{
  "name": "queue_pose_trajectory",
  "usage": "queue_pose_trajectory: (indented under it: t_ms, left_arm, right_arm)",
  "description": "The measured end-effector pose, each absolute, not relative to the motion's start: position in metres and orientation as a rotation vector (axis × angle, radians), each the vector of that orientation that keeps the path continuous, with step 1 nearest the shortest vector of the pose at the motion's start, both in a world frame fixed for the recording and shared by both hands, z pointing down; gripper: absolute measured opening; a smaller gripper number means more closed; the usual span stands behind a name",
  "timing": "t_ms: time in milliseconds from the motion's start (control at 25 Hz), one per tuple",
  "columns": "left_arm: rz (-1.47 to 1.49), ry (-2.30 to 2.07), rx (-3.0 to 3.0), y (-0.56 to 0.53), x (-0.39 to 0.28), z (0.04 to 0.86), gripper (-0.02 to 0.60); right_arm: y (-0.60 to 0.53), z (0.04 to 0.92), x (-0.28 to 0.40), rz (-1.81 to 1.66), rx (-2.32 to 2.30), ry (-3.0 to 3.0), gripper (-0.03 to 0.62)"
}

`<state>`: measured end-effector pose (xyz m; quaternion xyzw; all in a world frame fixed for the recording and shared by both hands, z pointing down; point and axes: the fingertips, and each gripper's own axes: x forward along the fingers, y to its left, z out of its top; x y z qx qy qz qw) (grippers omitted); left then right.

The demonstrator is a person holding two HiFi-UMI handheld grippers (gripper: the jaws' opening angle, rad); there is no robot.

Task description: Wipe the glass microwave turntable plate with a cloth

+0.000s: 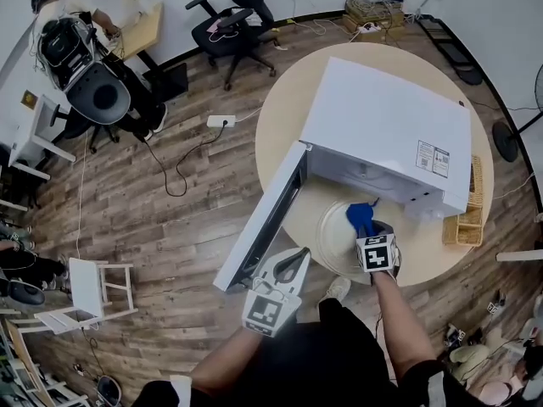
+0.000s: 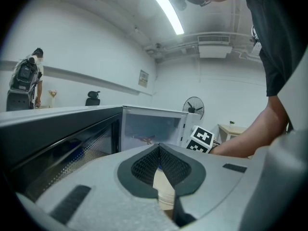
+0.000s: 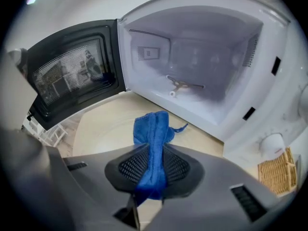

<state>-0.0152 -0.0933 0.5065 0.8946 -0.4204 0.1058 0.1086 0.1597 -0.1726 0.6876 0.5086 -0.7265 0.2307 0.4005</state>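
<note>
Left gripper (image 1: 291, 263) is nearest, low at the table edge by the open door. In its own view my left gripper (image 2: 159, 150) has the pads meeting at the tips with nothing between them; only bare tabletop shows through the gap lower down.

Right gripper (image 1: 367, 225) reaches further in, over the plate. In the right gripper view my right gripper (image 3: 152, 165) is clamped on a blue cloth (image 3: 153, 131), which is bunched between the pads. The loose end sticks out past the tips and droops down toward the glass plate (image 3: 103, 134). It looks to touch the plate; can't be sure.

From the head view the cloth (image 1: 361, 215) sits over the far right part of the plate (image 1: 329, 231). The plate lies flat on the round table (image 1: 280, 113), out of the microwave (image 1: 386, 121), just in front of its mouth.

The door (image 1: 265, 223) is swung wide to my left. The cavity is empty except for the three-arm support (image 3: 181, 85) on its floor.

A wicker basket (image 1: 467, 219) sits on the table right of the microwave. Beyond the table there is an office chair (image 1: 242, 15), and a white stool (image 1: 92, 288) stands off to the left.
</note>
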Motion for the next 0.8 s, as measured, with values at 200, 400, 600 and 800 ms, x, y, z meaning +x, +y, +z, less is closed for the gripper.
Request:
queue_pose_trajectory:
  t_ms: [200,400,600,800]
  left_arm:
    - [0.317,-1.219,2.637,-0.096,-0.01,0.505,0.006]
    - [0.316,-1.196,2.658,-0.099,-0.005,0.502,0.006]
    - [0.318,-1.171,2.677,-0.1,0.001,0.501,0.006]
    - [0.306,-1.156,2.674,-0.102,0.007,0.5,0.006]
  right_arm:
    - [-0.171,0.686,0.184,0.555,1.32,-1.794,0.078]
    - [-0.17,0.686,0.217,0.591,1.391,-1.731,0.077]
    - [-0.165,0.685,0.246,0.627,1.453,-1.672,0.077]
    - [-0.165,0.686,0.263,0.633,1.488,-1.657,0.077]
